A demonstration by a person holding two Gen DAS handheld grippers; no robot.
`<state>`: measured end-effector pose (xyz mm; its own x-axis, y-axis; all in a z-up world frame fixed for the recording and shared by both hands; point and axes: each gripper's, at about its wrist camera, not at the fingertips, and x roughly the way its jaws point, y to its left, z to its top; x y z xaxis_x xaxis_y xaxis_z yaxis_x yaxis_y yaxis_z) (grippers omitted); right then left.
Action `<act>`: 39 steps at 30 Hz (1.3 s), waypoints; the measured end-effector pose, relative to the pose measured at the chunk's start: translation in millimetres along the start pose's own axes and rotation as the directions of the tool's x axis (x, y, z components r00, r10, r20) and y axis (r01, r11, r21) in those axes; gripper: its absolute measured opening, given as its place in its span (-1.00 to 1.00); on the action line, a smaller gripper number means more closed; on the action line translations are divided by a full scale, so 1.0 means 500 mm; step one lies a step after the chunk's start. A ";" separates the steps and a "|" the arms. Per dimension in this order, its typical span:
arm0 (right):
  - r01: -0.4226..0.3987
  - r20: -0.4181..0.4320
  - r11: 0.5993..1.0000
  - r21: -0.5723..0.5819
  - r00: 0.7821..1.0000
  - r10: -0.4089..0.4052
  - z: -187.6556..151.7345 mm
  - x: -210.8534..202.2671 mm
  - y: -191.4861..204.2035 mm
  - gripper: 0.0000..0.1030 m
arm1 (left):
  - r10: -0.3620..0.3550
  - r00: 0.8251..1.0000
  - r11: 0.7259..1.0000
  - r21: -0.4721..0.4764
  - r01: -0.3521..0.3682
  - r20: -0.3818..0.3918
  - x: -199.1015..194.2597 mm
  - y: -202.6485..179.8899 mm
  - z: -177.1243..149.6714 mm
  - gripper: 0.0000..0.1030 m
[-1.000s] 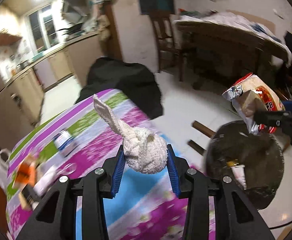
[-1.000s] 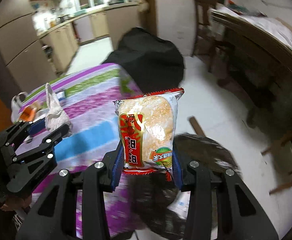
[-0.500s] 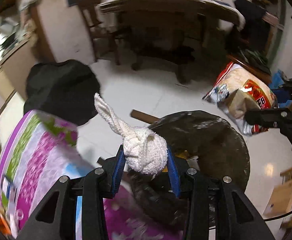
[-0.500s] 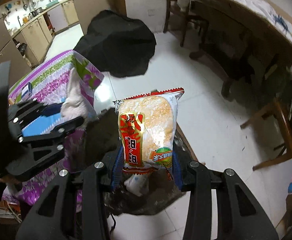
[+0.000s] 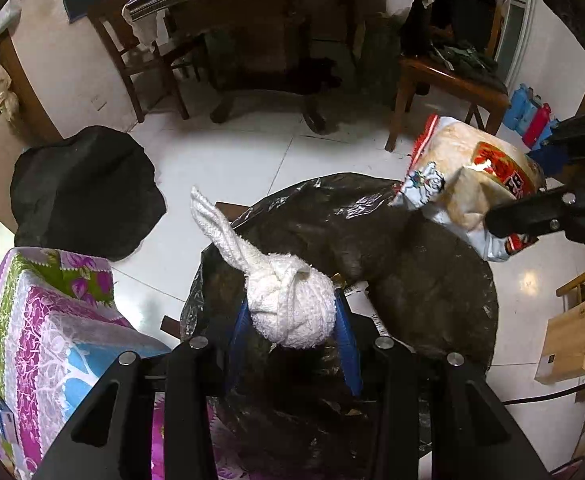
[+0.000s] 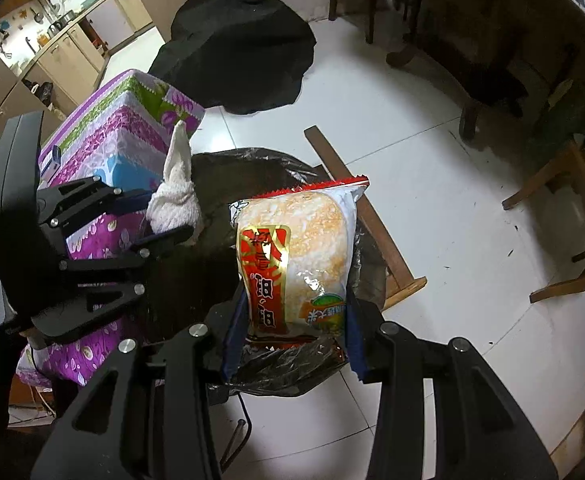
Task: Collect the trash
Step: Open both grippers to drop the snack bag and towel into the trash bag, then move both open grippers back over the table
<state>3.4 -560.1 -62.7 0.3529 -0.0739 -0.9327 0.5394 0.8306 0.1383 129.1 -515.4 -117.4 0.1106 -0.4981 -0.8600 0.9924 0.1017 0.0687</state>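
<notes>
L claw [image 5: 291,320] clamps knotted white rag [image 5: 288,304], R claw [image 6: 294,320] clamps snack bag [image 6: 296,260], both over black trash bag [image 5: 412,272]

Left wrist view: looks forward and steeply down along the left gripper [image 5: 292,316], its fingers close in at the frame's bottom, the black trash bag [image 5: 392,248] just beyond the tips.
Right wrist view: sits behind the right gripper [image 6: 292,312], tilted down at the white floor [image 6: 432,184].
Shared: the bag [image 6: 252,168], the patterned table [image 5: 52,320], and each view catches the other gripper.
</notes>
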 end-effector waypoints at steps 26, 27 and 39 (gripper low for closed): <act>0.007 0.014 1.000 -0.022 1.000 -0.007 0.001 0.007 0.002 -0.09 | 0.034 0.999 0.999 -0.041 -0.034 0.001 -0.007 0.026 0.000 0.09; 0.010 0.013 1.000 -0.023 1.000 -0.009 0.001 0.008 0.003 -0.09 | 0.034 0.999 0.999 -0.042 -0.034 0.002 -0.007 0.025 0.002 0.09; 0.012 0.013 1.000 -0.026 1.000 -0.012 -0.002 0.016 0.021 -0.09 | 0.099 0.995 0.994 -0.048 -0.097 0.024 -0.032 0.017 -0.014 0.09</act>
<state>11.1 -551.4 -69.3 0.3565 -0.0912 -0.9298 0.5234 0.8439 0.1179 135.3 -500.8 -106.7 0.2092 -0.5064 -0.8366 0.9732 0.1910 0.1277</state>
